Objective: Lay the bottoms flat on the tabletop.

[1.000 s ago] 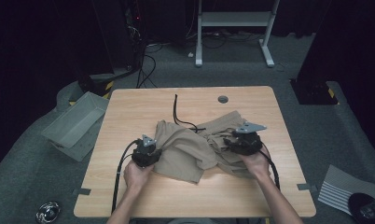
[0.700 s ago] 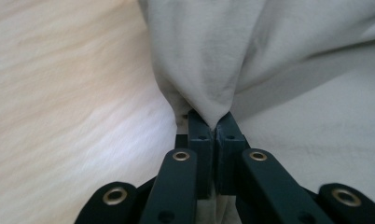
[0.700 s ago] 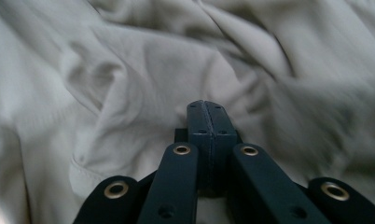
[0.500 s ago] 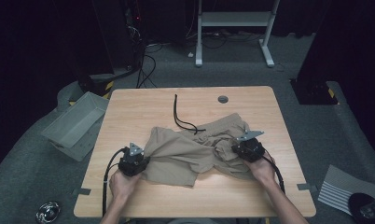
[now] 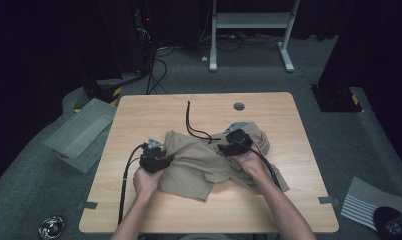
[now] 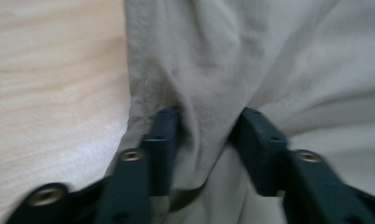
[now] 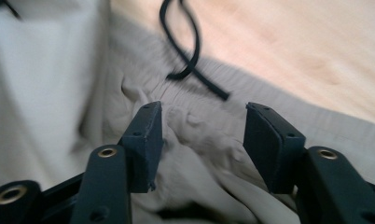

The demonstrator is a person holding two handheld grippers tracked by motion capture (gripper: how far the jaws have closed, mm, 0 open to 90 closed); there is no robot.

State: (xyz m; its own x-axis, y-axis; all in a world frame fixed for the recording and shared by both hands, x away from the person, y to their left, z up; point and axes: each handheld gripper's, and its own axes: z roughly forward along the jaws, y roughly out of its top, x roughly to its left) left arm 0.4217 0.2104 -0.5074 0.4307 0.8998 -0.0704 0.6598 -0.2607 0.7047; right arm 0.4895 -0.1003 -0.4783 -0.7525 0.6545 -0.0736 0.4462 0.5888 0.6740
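**Two tongs at a rumpled tan garment, mid-surface**

The tan garment (image 5: 199,167) lies crumpled on the wooden surface (image 5: 139,115), roughly centre and a bit toward the person's side. No brand, label or writing readable on it or anywhere else in view.

Left tongs (image 5: 161,159) sit at the garment's left edge, held by the left hand (image 5: 146,181). In the left gripper view a fold of the cloth (image 6: 209,116) bunches up between the jaws and touches both pads, w/ the hem seam just left of it and bare wood beyond. Jaws have just been opening, partly spread; the fold is still between them, but can't tell if it's truly pinched or only resting there.

Right tongs (image 5: 228,145) are at the garment's upper right part, right hand (image 5: 249,160) behind them. In the right gripper view the jaws stand apart, just been opening, above wrinkled cloth (image 7: 199,135) near the gathered waistband; nothing pressed between the pads.

A black drawstring (image 5: 194,125) runs from the garment's top edge up across the bare wood; its loop (image 7: 185,46) lies just beyond the right tongs.

Off the surface, left of the garment, a grey bin (image 5: 81,132) sits on the floor. A small round hole (image 5: 239,106) is in the wood beyond the garment.
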